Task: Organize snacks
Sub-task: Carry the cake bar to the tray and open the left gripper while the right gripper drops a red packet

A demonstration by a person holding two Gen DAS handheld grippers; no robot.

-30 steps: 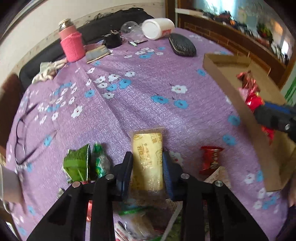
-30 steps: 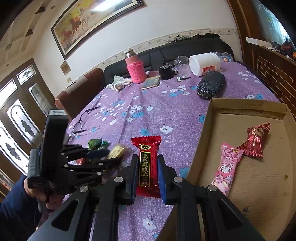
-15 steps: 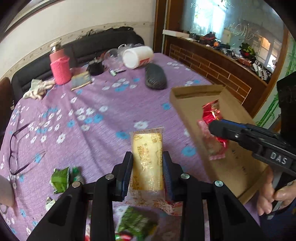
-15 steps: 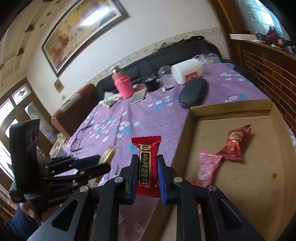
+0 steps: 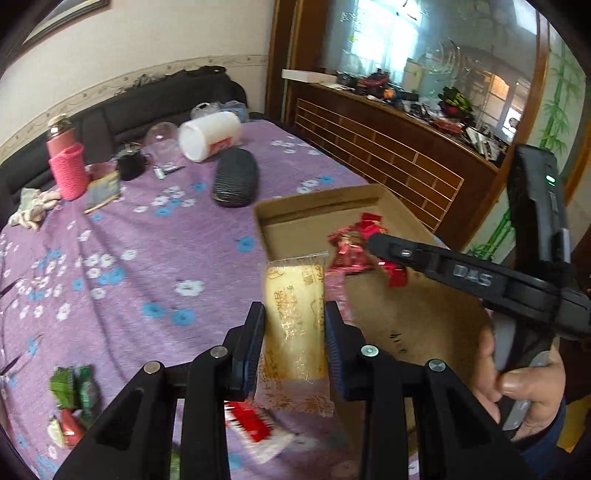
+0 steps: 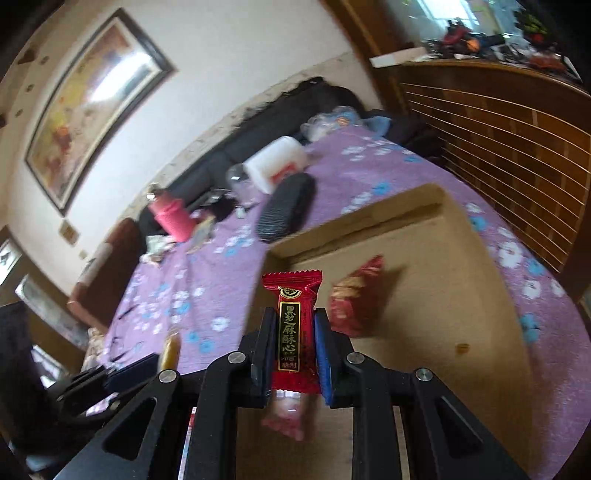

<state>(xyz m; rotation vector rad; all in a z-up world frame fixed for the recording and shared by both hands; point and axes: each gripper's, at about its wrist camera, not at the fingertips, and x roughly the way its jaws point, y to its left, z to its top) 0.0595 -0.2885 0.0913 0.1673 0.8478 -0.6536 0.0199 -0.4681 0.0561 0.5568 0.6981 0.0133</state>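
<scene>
Daylight from the window [image 5: 391, 33] at upper right lights both views brightly. Glare whitens the framed painting [image 6: 92, 107]. Fisheye curvature bends the edges and blackens the corners. Motion blur softens the right wrist view.

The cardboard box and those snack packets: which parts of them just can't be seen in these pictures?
- Cardboard box: in the left wrist view, its near end lies behind the left claw; the right claw crosses it.
- Pink packet: right wrist view, blurred, mostly behind the right claw and its red packet.
- Yellow packet: print too blurred to read.
- Green packets: left wrist view, small and blurred.
</scene>
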